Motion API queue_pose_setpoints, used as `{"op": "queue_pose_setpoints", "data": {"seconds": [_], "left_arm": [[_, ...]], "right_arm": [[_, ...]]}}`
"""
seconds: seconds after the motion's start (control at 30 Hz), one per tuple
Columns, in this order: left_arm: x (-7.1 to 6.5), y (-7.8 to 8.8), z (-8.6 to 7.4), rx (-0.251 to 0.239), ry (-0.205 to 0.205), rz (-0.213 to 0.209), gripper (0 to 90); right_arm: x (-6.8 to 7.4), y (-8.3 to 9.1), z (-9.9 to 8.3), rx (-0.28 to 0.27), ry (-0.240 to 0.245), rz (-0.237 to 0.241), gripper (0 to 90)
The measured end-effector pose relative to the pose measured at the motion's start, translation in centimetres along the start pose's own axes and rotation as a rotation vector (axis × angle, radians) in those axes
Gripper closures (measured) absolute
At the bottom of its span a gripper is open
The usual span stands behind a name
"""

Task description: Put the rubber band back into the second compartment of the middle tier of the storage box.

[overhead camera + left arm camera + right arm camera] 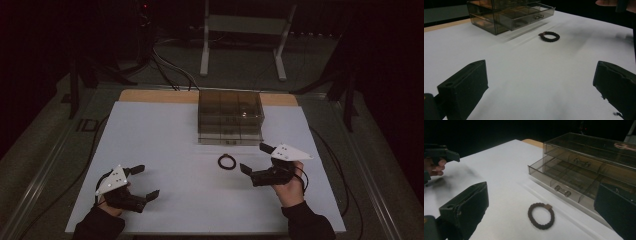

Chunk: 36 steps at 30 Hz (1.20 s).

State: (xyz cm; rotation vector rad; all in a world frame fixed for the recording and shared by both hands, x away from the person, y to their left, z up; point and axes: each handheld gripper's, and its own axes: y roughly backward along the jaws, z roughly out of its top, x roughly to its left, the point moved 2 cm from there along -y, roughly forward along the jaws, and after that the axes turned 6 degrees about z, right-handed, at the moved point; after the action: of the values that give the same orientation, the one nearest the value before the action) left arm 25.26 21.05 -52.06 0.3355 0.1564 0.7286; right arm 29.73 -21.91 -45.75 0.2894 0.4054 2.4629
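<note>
A dark beaded bracelet lies flat on the white table top, just in front of a smoky clear drawer box. The box's lower drawer stands pulled out, with divided compartments and a small metal handle. My right gripper is open, its jaws wide apart, a short way right of the bracelet, which lies ahead between them. My left gripper is open near the front left of the table, far from the bracelet. Nothing sits between its jaws.
A wooden strip edges the table's far side behind the drawer box. Beyond the table stand a white metal frame and cables on the floor. The left hand with its gripper appears at the left of the right gripper view.
</note>
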Motion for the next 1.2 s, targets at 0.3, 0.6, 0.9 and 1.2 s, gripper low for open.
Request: {"op": "queue_pose_setpoints", "data": {"seconds": [0.3, 0.6, 0.9, 1.2], "left_arm": [[0.0, 0.0, 0.0, 0.0, 0.002, -0.001, 0.4], [0.0, 0.1, 0.0, 0.001, -0.003, -0.003, 0.4], [-0.1, 0.1, 0.0, 0.001, 0.0, -0.006, 0.4], [-0.1, 0.1, 0.0, -0.001, -0.004, -0.006, 0.4]], "right_arm": [[0.0, -1.6, 0.7, 0.016, 0.021, 0.016, 0.0], [-0.4, -3.0, 0.8, 0.025, 0.015, 0.026, 0.0], [-0.7, -4.4, 0.5, 0.049, -0.001, 0.031, 0.0], [-1.5, -5.8, -0.2, 0.088, -0.018, 0.035, 0.0]]}}
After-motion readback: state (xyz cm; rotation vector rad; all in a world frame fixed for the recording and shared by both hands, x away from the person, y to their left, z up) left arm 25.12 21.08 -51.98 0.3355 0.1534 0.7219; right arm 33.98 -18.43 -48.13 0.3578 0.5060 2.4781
